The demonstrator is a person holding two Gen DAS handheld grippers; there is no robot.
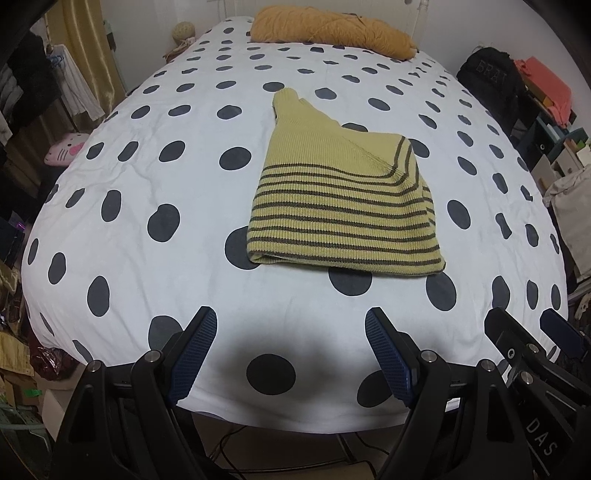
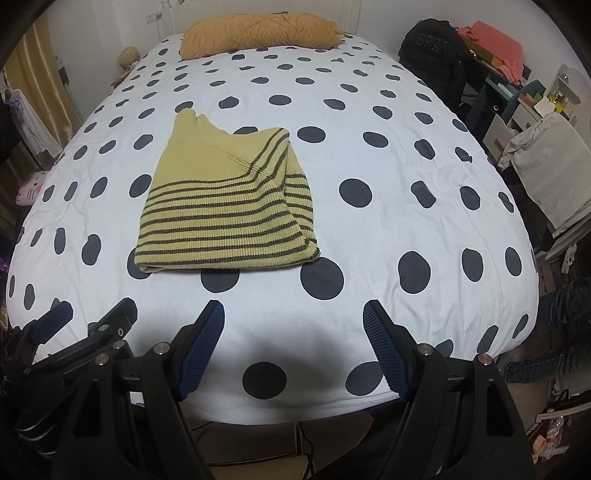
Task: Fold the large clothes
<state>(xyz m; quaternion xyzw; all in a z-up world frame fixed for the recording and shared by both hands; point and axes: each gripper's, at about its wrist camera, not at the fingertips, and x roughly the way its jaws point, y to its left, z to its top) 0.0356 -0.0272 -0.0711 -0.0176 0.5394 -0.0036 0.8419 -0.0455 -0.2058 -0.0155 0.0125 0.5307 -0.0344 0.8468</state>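
The sweater, yellow knit with dark stripes, sits folded into a compact bundle in the middle of the bed, on the white polka-dot cover. One plain yellow bit sticks out toward the far end, pointing at the orange pillow up by the headboard. The striped edge faces the near end of the bed.

Both tools are hanging back over the near edge of the bed, well apart from the sweater and not touching it. The left gripper has its blue pads spread wide with nothing between them, just bedcover showing in the gap. Same deal with the right gripper: wide apart, holding nothing. They're side by side, each one peeking into the other's camera view.

Off to the right there's a black backpack and some cluttered shelves; a pink cat plush sits left of the bed.
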